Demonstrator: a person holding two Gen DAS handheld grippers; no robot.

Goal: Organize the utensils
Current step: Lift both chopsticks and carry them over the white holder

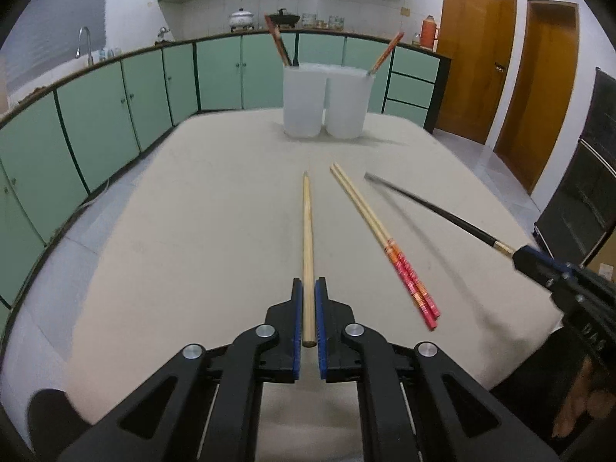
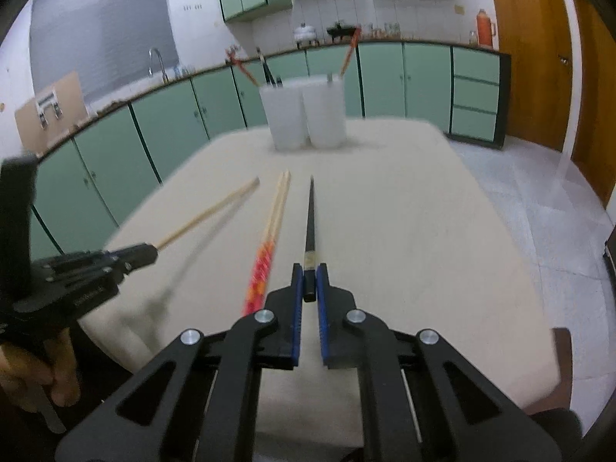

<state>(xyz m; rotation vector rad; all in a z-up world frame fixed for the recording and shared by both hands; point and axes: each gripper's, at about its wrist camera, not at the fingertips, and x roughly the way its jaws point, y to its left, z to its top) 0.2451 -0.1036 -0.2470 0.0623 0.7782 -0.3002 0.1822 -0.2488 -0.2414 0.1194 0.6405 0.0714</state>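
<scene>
My left gripper [image 1: 308, 288] is shut on a plain wooden chopstick [image 1: 307, 238] and holds it pointing away over the table; it also shows in the right wrist view [image 2: 210, 213]. My right gripper [image 2: 310, 275] is shut on a black chopstick [image 2: 310, 223], which is blurred in the left wrist view [image 1: 431, 208]. A pair of red-handled wooden chopsticks [image 1: 379, 236] lies on the table between them. Two white translucent cups [image 1: 325, 100] stand side by side at the far end, each holding chopsticks.
The beige table [image 1: 192, 211] has green cabinets [image 1: 96, 115] along its left and far sides. Wooden doors [image 1: 539, 88] and tiled floor lie to the right. The right gripper's body [image 1: 569, 288] is at the right of the left wrist view.
</scene>
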